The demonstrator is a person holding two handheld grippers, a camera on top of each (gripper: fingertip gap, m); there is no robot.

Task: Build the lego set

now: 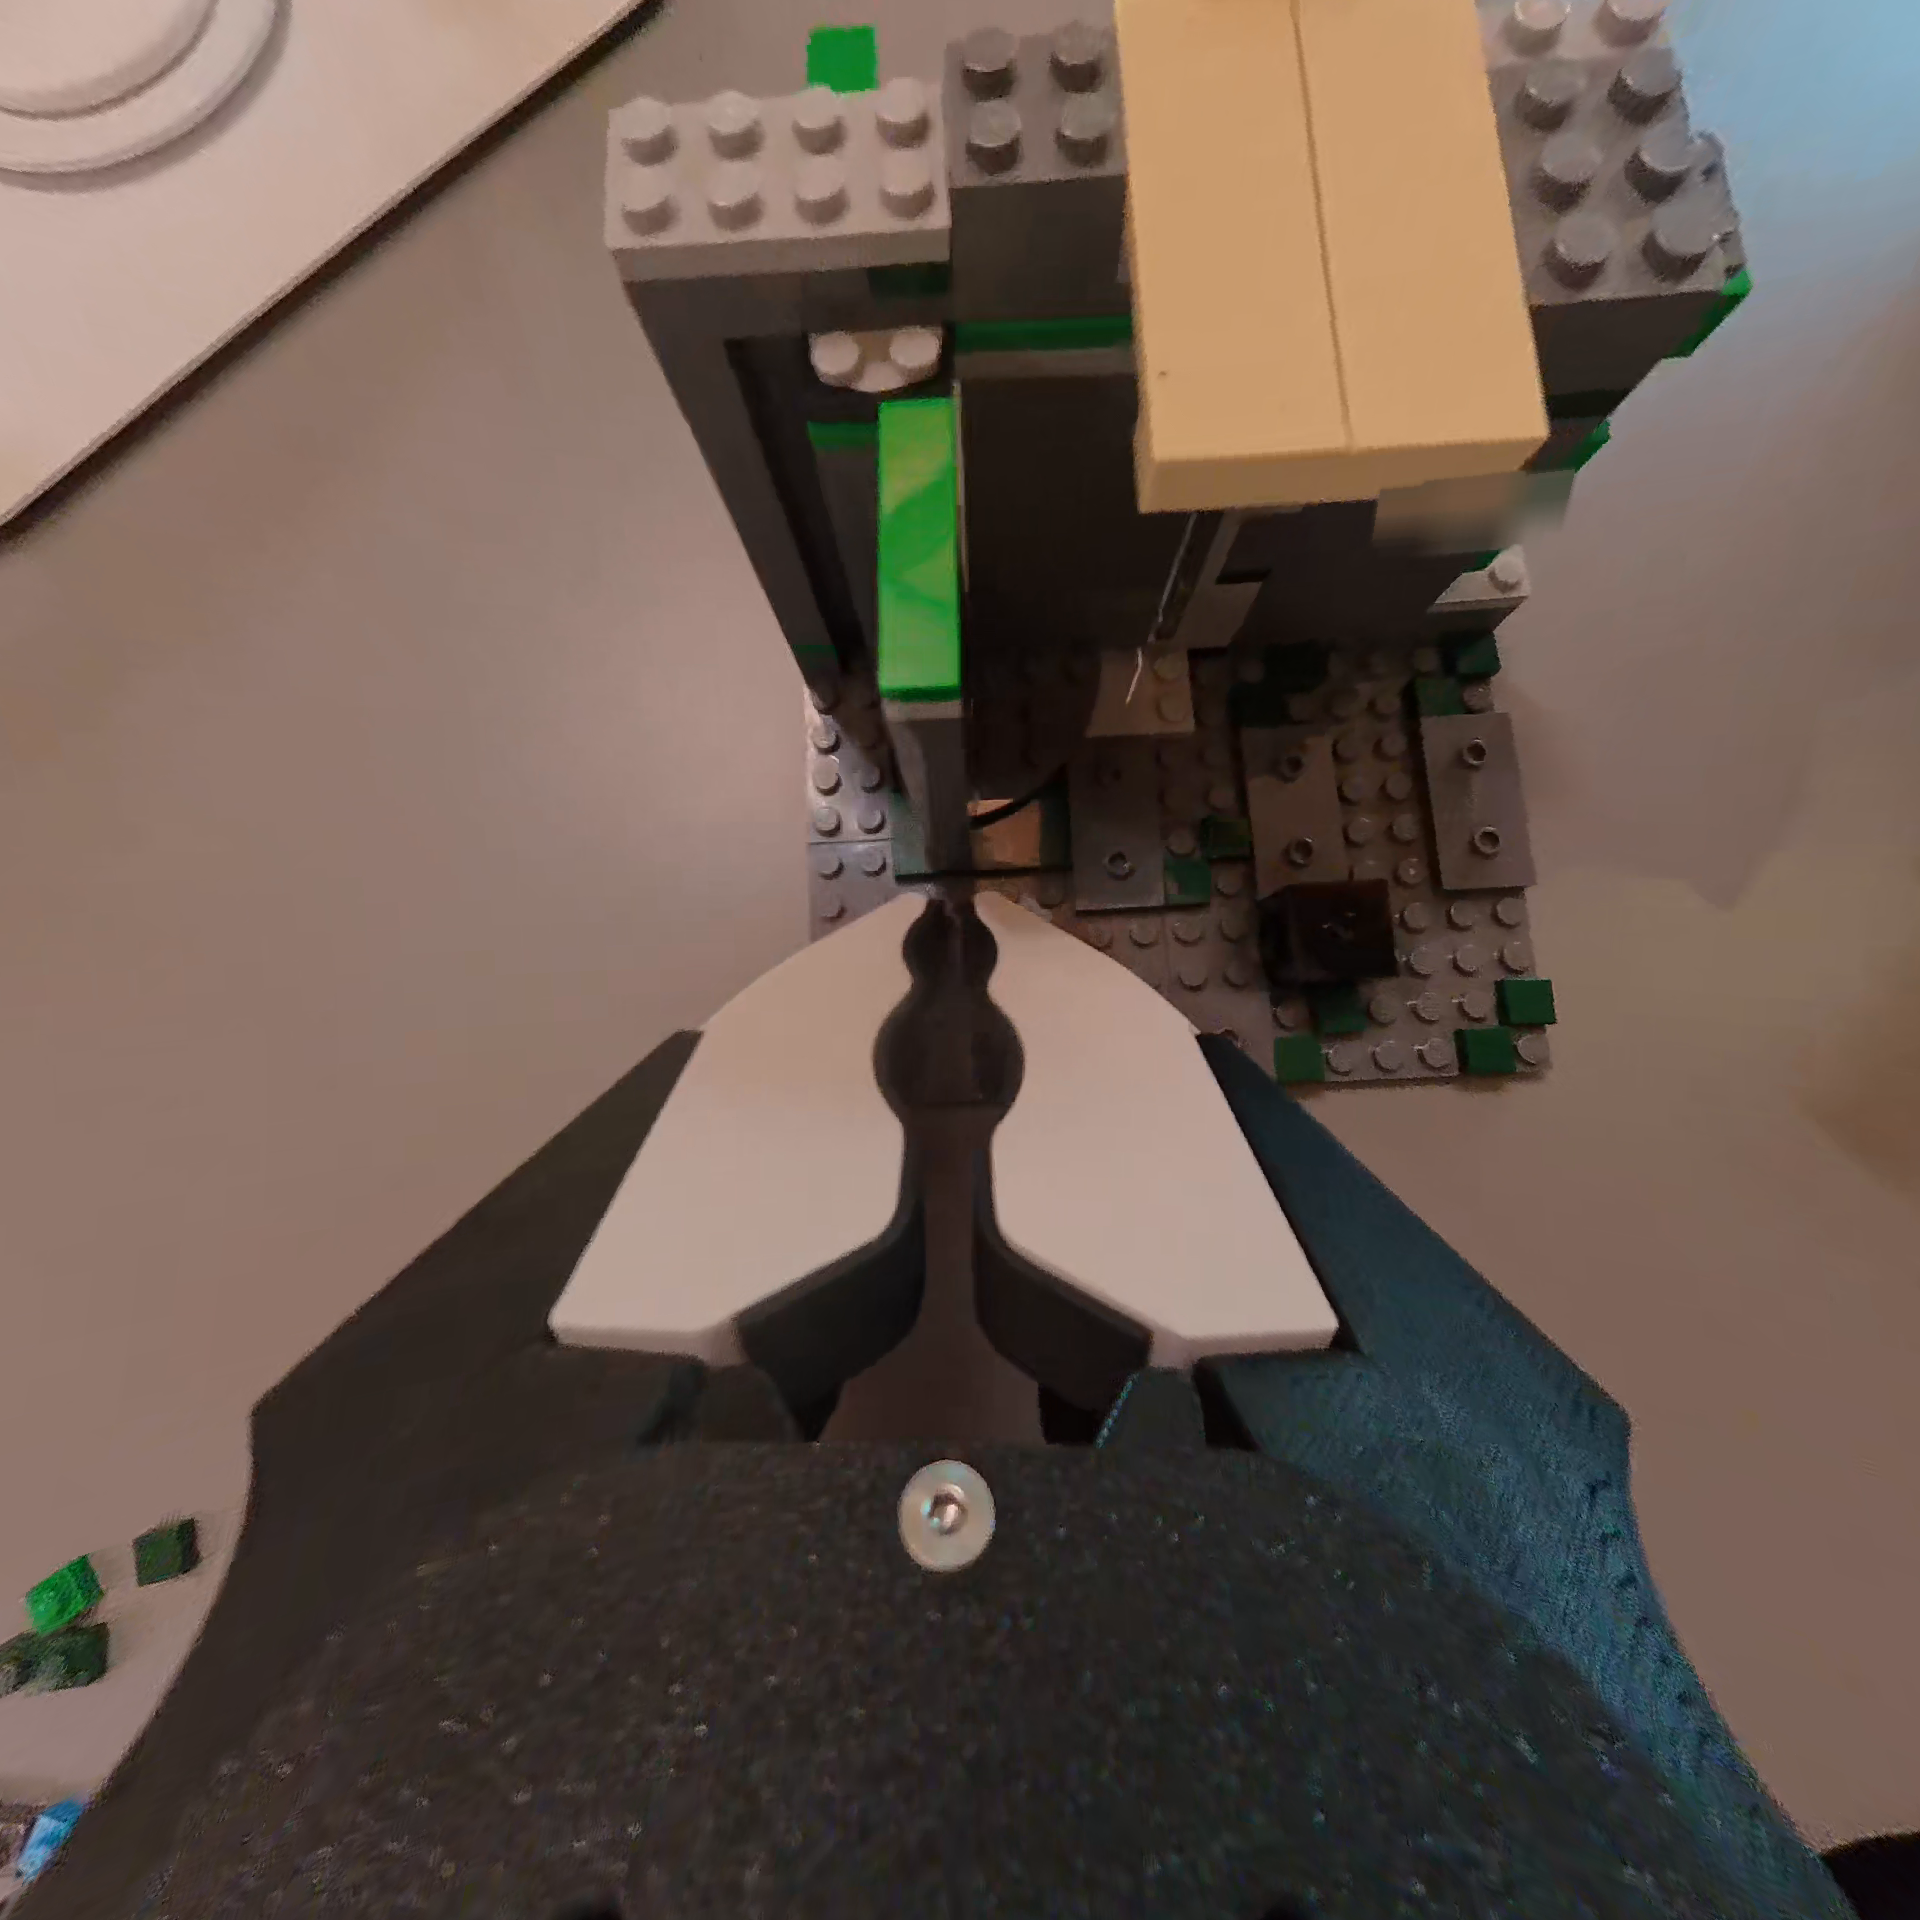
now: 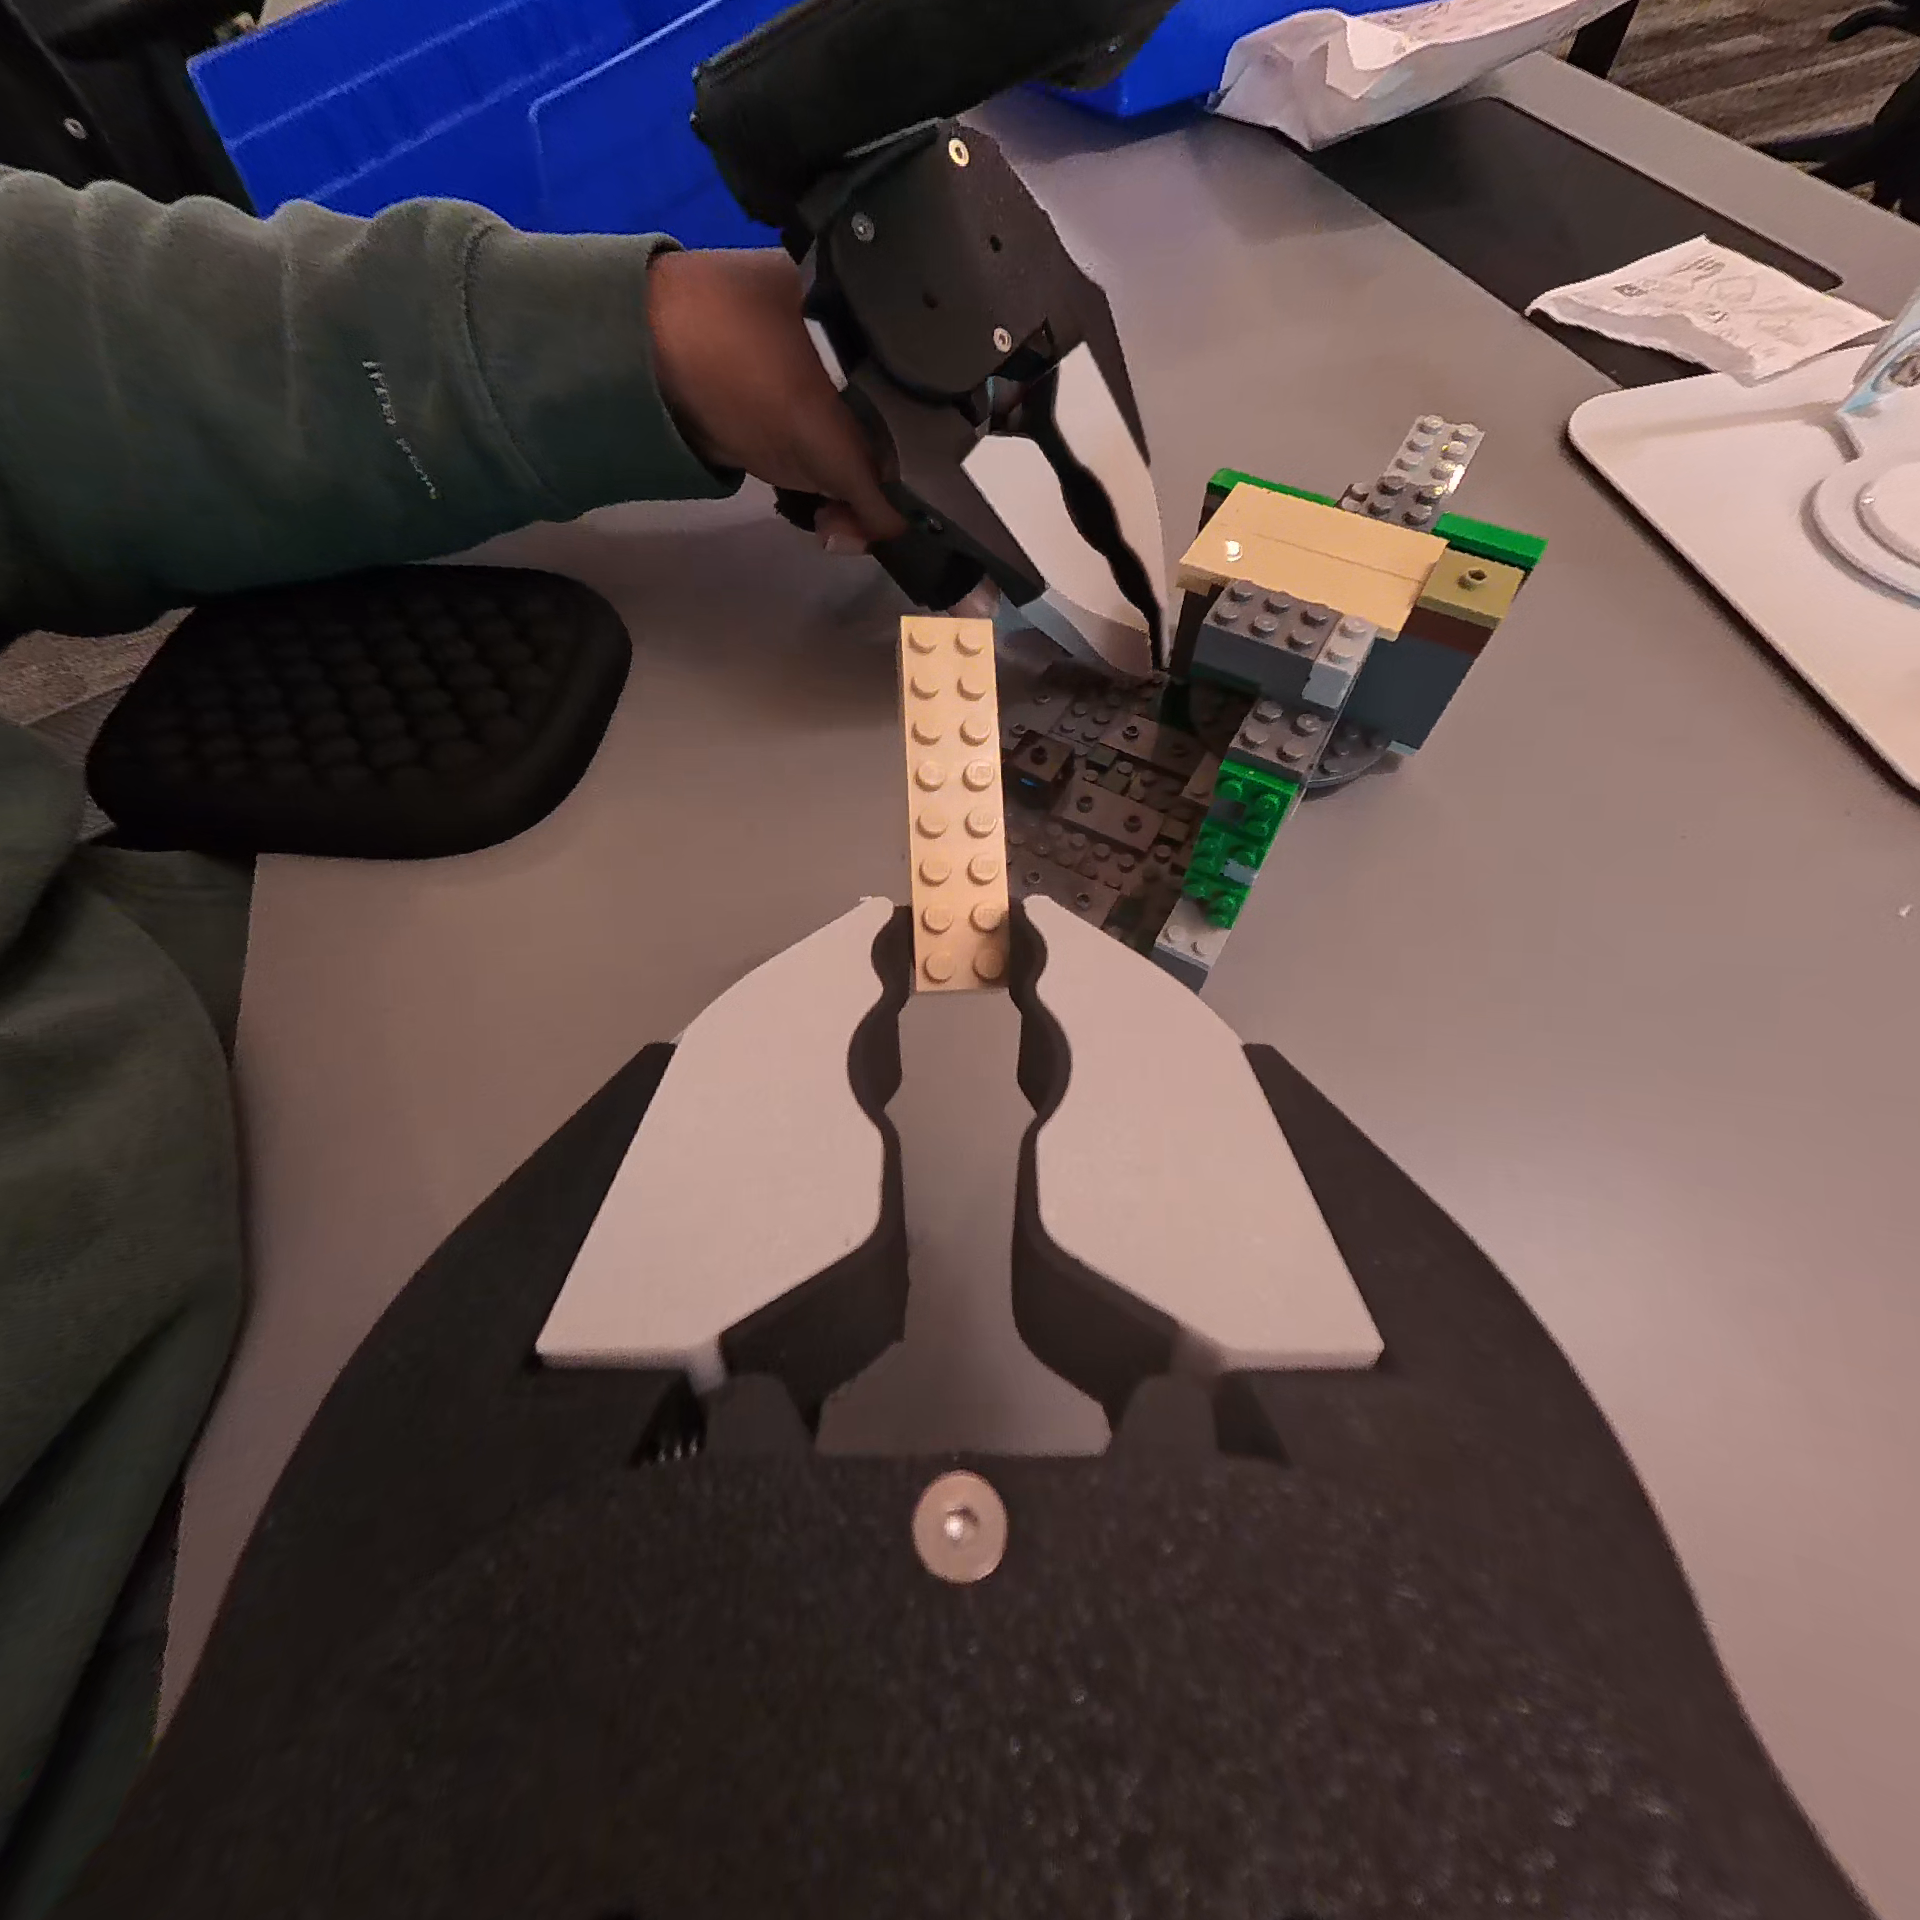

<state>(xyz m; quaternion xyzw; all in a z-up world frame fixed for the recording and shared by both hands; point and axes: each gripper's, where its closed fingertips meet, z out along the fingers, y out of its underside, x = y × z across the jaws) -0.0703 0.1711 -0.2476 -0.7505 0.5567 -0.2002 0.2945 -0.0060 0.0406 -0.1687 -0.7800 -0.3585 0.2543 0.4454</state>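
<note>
The lego build (image 1: 1039,468) is a grey and green structure with a smooth tan roof (image 1: 1320,260), standing on a studded dark grey baseplate (image 1: 1455,935). My left gripper (image 1: 945,906) is shut, with its tips against the near left edge of the build by a dark pillar; I see nothing held between them. In the right wrist view the left gripper (image 2: 1155,646) points down onto the build (image 2: 1299,665). My right gripper (image 2: 961,956) is shut on one end of a long tan studded plate (image 2: 954,790), held above the table just left of the build.
A white tray (image 2: 1714,540) lies right of the build and also shows in the left wrist view (image 1: 208,208). A blue bin (image 2: 468,114) and paper bags (image 2: 1704,301) are at the back. A black pad (image 2: 353,707) and a sleeve (image 2: 260,364) are left. Loose green pieces (image 1: 62,1600) lie nearby. My hands' fingertips stand some 15 centimetres from each other.
</note>
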